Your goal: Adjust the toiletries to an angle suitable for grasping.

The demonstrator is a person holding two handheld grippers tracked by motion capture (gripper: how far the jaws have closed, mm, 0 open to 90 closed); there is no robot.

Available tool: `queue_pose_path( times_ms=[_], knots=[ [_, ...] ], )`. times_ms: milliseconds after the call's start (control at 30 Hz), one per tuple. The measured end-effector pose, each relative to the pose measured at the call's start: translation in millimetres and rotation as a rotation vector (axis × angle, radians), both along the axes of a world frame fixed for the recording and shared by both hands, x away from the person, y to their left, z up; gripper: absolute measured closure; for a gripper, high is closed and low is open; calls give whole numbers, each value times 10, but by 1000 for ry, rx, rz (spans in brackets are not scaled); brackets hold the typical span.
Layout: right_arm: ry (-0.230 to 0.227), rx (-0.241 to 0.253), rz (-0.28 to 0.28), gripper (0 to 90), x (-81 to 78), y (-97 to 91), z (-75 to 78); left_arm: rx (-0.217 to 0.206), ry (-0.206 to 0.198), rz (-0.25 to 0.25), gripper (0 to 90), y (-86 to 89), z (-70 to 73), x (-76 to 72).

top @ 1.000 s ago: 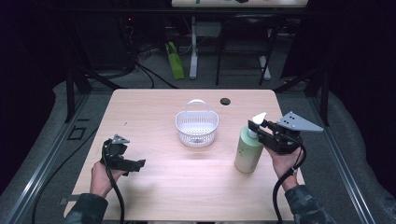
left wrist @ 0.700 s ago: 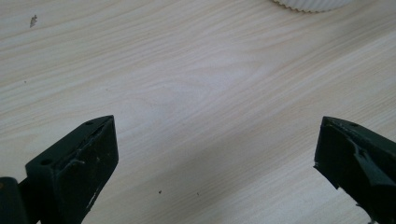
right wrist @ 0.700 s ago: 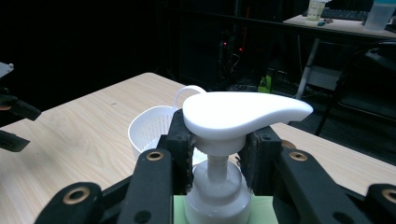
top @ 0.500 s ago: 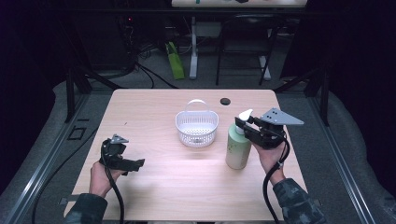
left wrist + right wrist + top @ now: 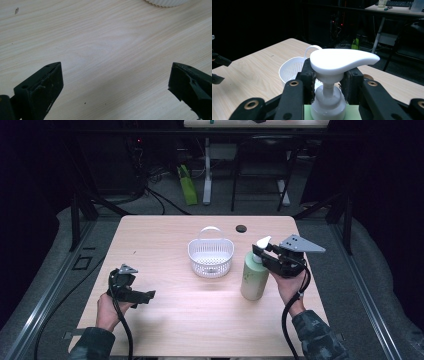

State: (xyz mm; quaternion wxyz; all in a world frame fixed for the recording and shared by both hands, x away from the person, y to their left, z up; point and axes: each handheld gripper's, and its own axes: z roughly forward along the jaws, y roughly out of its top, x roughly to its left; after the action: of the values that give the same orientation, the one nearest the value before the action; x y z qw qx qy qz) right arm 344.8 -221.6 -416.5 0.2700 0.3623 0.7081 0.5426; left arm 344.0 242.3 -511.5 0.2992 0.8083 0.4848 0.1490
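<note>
Table (image 5: 165, 230) carries white basket (image 5: 211, 257) mid-top, green pump bottle (image 5: 254, 277) standing upright just right of it with right gripper (image 5: 261, 256) clamped on the neck under the white pump head (image 5: 342, 60), left gripper (image 5: 145, 295) resting near-left, jaws wide apart over bare wood.

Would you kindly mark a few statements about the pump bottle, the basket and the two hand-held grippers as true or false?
1. The right hand-held gripper is shut on the pump bottle at its neck. True.
2. The pump bottle lies inside the white basket. False: it stands upright on the table, beside the basket.
3. The left hand-held gripper is open over bare wood. True.
4. The basket holds a sponge. False: it looks empty.
</note>
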Motion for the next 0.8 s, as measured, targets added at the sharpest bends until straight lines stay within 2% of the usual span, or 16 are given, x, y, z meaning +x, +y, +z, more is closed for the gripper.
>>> queue_pose_path(
  times_ms=[367,633,800],
  knots=[
    [13,-2,18,607,19,-55,-1,-7,3,0,0,-1,-2,10],
    [41,-8,24,379,22,-101,7,-8,2,2,0,8,8,1],
    [48,-16,21,397,-1,-135,-9,-1,3,-7,0,-19,3,10]
  ],
)
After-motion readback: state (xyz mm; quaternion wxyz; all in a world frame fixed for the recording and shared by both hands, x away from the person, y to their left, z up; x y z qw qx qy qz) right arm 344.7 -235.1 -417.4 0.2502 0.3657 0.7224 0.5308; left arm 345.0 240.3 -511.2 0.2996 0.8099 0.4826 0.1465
